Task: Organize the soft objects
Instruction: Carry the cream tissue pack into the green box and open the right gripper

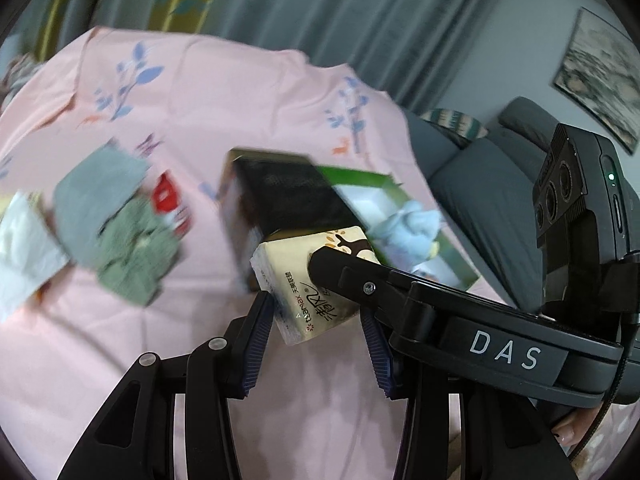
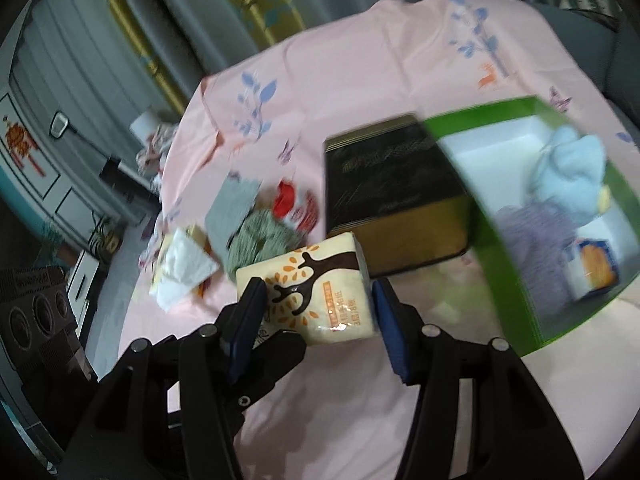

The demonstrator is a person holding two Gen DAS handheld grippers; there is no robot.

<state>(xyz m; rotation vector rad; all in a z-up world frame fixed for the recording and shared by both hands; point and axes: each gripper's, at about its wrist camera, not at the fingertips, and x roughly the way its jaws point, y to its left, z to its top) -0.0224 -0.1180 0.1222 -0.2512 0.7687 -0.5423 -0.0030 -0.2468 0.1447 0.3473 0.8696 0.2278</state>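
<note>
The pink cloth [image 2: 360, 80] with its blue leaf prints lay under everything, spread wide across both views. On it the green tray [image 2: 508, 248] with white compartments was the biggest item, and my right camera looked straight into it: a pale blue soft toy [image 2: 568, 164], a lilac knitted piece [image 2: 532, 232] and a small blue-and-orange packet [image 2: 592, 268] lay inside. My left camera showed only the tray's rim [image 1: 360, 178] and the blue toy [image 1: 408, 224], the rest hidden behind my right gripper's arm. Just beside the tray stood the black and gold box [image 2: 396, 184], touching or nearly touching its green wall; I could not tell which through the blur.

Farther left lay the loose pile: a grey cloth [image 1: 96, 196], a green knitted cloth [image 1: 136, 256], a white tissue [image 1: 24, 248] and a red packet [image 1: 168, 200], all smeared.

Smallest was the tissue pack [image 2: 316, 280], cream plastic with a brown tree and orange leaves, held above the cloth in front of the black box. My right gripper [image 2: 320, 316] was clamped on it, one blue pad on each side. My left gripper [image 1: 316, 344] had its pads spread either side of the pack's lower end [image 1: 304, 300]; whether they touched it I could not tell. Only the left view showed the printed lettering on the pack's side.
</note>
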